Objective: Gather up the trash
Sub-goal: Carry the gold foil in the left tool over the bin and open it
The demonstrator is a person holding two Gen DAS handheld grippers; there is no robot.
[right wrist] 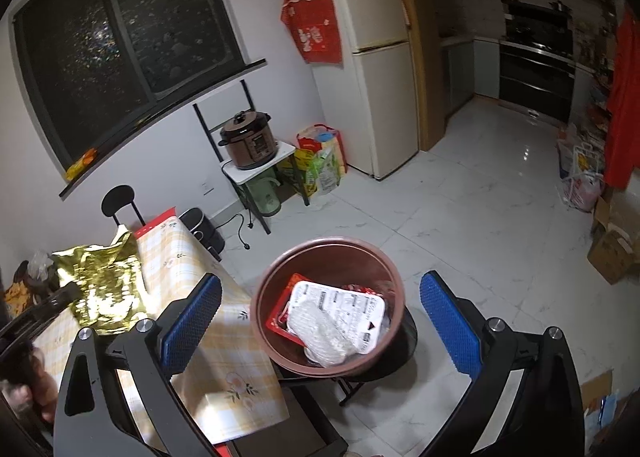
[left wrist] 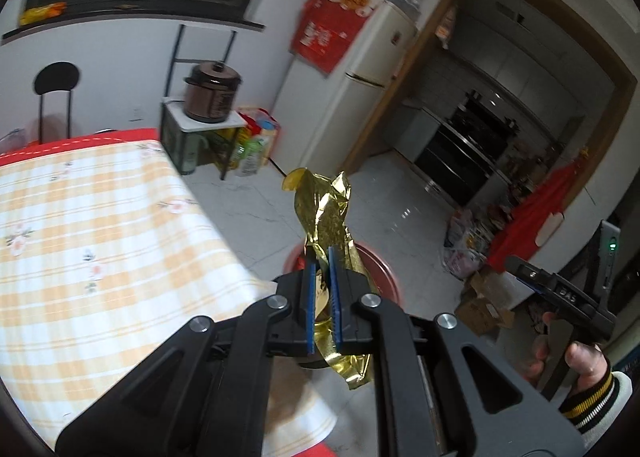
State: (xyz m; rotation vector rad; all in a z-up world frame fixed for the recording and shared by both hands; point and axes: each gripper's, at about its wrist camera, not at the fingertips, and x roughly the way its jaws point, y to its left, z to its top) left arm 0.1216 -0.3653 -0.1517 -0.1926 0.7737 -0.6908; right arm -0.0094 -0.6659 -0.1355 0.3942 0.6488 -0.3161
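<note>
My left gripper [left wrist: 321, 257] is shut on a crumpled gold foil wrapper [left wrist: 326, 209] and holds it in the air past the table's corner, above a brown round bin [left wrist: 386, 269] on the floor. The same wrapper [right wrist: 102, 289] shows at the left of the right wrist view. My right gripper [right wrist: 320, 317] is open and empty, its blue pads [right wrist: 192, 321] on either side of the brown bin [right wrist: 320, 253]. The bin holds a white plastic food tray [right wrist: 340, 313] and a red wrapper [right wrist: 280, 321].
A table with a yellow checked cloth [left wrist: 100, 241] fills the left. A rice cooker [right wrist: 250, 139] sits on a small stand by the wall, with bags [right wrist: 320, 165] and a white fridge [right wrist: 372, 69] beside it. Cardboard boxes [right wrist: 612, 253] lie at the right on the tiled floor.
</note>
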